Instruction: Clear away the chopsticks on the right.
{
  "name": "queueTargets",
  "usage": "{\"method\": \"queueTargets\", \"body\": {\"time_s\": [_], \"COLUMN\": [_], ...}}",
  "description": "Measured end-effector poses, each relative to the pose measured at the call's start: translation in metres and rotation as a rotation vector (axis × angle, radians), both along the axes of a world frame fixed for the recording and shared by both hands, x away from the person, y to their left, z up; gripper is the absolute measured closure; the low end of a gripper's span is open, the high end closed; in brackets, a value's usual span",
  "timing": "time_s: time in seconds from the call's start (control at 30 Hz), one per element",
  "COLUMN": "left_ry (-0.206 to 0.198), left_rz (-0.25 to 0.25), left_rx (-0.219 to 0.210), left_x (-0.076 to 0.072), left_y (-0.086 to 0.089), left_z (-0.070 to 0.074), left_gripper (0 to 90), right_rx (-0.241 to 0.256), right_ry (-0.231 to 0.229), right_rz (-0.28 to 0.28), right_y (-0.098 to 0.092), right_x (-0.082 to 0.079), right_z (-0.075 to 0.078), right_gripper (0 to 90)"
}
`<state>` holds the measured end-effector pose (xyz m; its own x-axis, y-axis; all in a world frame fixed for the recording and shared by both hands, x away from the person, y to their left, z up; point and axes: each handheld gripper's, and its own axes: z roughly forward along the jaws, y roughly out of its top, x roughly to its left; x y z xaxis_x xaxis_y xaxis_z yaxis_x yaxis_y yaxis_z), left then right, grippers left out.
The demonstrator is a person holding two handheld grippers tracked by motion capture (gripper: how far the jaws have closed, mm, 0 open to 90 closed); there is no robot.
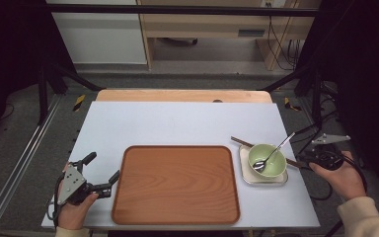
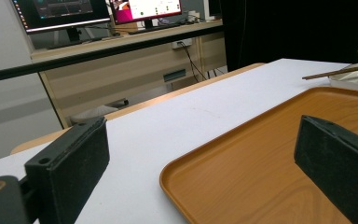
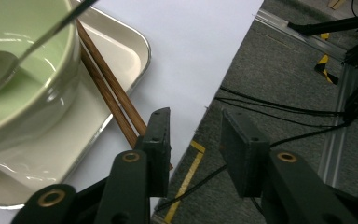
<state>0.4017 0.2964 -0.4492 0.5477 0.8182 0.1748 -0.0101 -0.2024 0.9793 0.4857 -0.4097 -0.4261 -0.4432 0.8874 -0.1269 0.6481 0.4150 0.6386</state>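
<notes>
While the left gripper (image 1: 100, 172) gapes wide by the tray (image 1: 175, 183), the right gripper (image 3: 193, 140), half-open at the table's right edge, nears thin, stiff, likely slippery chopsticks (image 3: 109, 91), best pinched mid-length.

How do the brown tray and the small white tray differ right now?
The brown tray is much larger than the white tray. The brown tray is wood-coloured and bare; the white tray is pale and glossy and carries a green bowl with a spoon in it, and chopsticks lie across it. The brown tray sits centre front, by the left gripper; the white tray sits by the right gripper. Both are shallow, round-cornered rectangles lying flat on the table.
</notes>
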Motion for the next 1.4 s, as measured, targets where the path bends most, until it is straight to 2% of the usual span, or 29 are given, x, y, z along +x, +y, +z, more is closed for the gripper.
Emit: {"method": "queueTargets", "body": {"time_s": [0.1, 0.2, 0.33, 0.67, 0.77, 1.4], "left_ry": [-0.002, -0.001, 0.002, -0.003, -0.007, -0.006], "left_rz": [0.0, 0.001, 0.002, 0.0, 0.006, 0.002], "left_rx": [0.0, -0.001, -0.001, 0.009, -0.001, 0.012], "left_x": [0.0, 0.0, 0.001, 0.0, 0.0, 0.0], "left_y": [0.0, 0.0, -0.001, -0.001, 0.0, 0.0], "left_z": [0.0, 0.0, -0.001, 0.0, 0.001, 0.0], "left_gripper": [2.8, 2.8, 2.8, 2.8, 2.9, 2.9], "right_rx": [-0.021, -0.033, -0.016, -0.022, -0.029, -0.032], "right_ry": [0.008, 0.024, 0.042, 0.054, 0.057, 0.064], "right_rz": [0.01, 0.028, 0.046, 0.097, 0.103, 0.128], "right_y": [-0.001, -0.004, -0.006, 0.001, 0.005, 0.013], "right_x": [0.0, 0.0, -0.002, -0.003, -0.001, 0.004], "right_z": [0.0, -0.001, -0.005, -0.007, -0.011, -0.015], "right_gripper": [64.4, 70.0, 78.0, 80.7, 80.7, 79.8]}}
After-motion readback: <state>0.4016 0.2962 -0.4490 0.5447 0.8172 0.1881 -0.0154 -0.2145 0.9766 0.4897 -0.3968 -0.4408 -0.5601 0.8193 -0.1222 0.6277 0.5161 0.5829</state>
